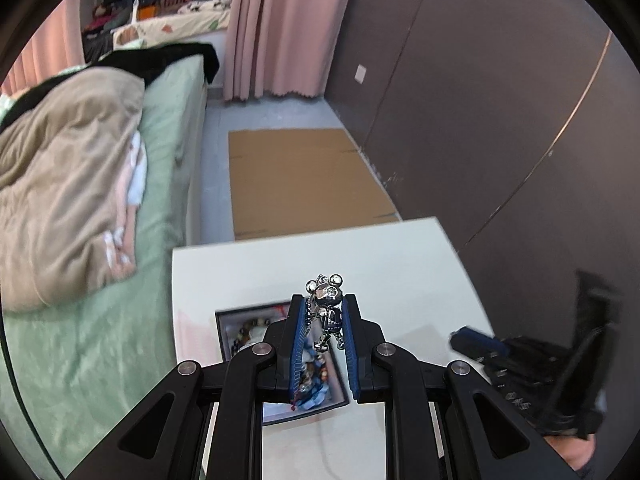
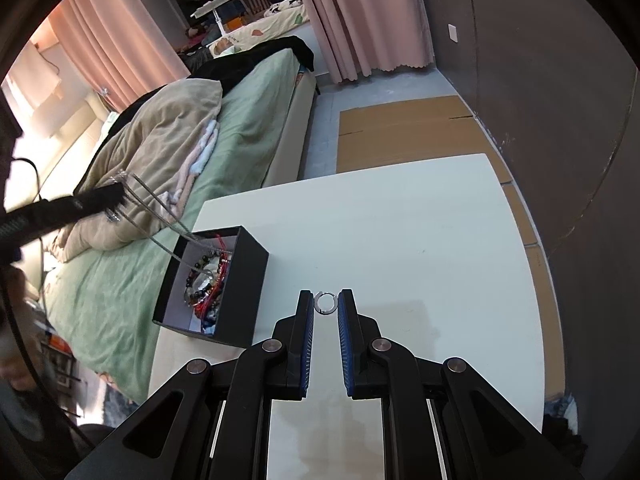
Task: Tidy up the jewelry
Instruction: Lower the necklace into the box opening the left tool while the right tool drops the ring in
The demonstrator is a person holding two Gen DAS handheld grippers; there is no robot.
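Note:
My left gripper [image 1: 323, 300] is shut on a silver bear-shaped pendant [image 1: 326, 308] with its chain hanging down, held above a black jewelry box [image 1: 280, 360] full of beads. In the right wrist view the left gripper [image 2: 116, 196] shows at the left, with the silver chain [image 2: 160, 212] trailing into the black box [image 2: 240, 280], which holds several bracelets. My right gripper [image 2: 326, 300] is shut on a small silver ring [image 2: 325, 303] between its fingertips, above the white table [image 2: 400, 240], to the right of the box.
A bed with a green sheet and beige blanket [image 2: 160, 140] lies left of the table. Flat cardboard [image 1: 296, 176] lies on the floor beyond the table. A dark wall [image 1: 500, 100] runs along the right. Pink curtains [image 2: 360, 12] hang at the back.

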